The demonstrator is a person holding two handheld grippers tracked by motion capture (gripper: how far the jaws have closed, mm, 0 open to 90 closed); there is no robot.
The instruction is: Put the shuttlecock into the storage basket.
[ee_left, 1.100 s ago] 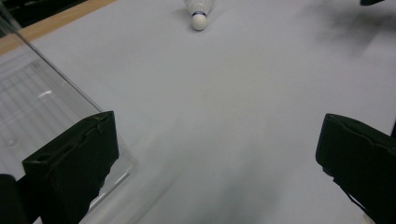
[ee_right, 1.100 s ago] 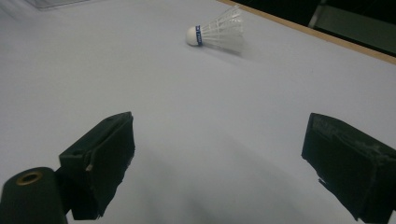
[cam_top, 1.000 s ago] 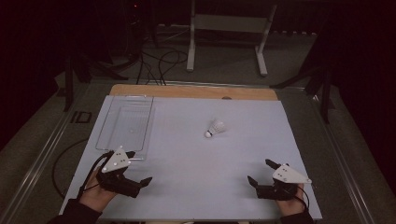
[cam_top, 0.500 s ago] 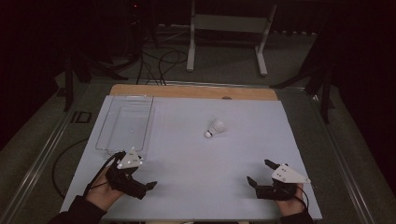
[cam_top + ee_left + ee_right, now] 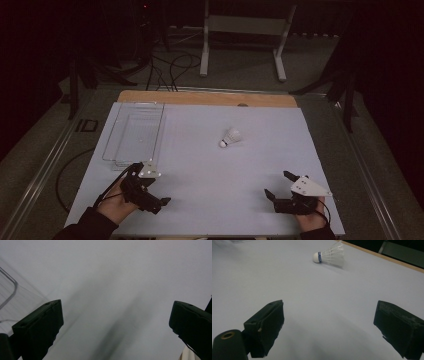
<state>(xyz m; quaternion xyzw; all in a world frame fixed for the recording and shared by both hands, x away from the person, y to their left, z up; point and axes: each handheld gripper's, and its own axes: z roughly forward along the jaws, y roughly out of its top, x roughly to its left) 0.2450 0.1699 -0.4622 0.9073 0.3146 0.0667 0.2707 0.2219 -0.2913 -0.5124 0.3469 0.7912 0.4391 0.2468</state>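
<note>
1. The shuttlecock (image 5: 231, 137) lies on its side on the white table sheet (image 5: 210, 165), a little right of the middle and toward the far half. Its cork end points near-left in the high view.
2. The right gripper (image 5: 276, 187) sits at the near right of the table, held in the person's right hand (image 5: 311, 220). The shuttlecock is well apart from it, farther off and to its left. In the right gripper view the shuttlecock (image 5: 329, 255) lies far ahead of the two black jaws, which stand wide apart with nothing between them.
3. The left gripper (image 5: 152, 197) is at the near left, held in the left hand (image 5: 117, 207). Its jaws also stand wide apart and hold nothing. The shuttlecock is well apart from it, far and to the right.
4. Against the picture of one second ago, the left gripper has shifted right and a little nearer the middle of the sheet, and the plate on its top has turned. The right gripper and the shuttlecock lie as they did.
5. A clear plastic tray (image 5: 120, 142) rests on the far left of the sheet, just beyond the left gripper. Nothing lies in it. Its rim (image 5: 10, 287) shows at the left of the left gripper view.
</note>
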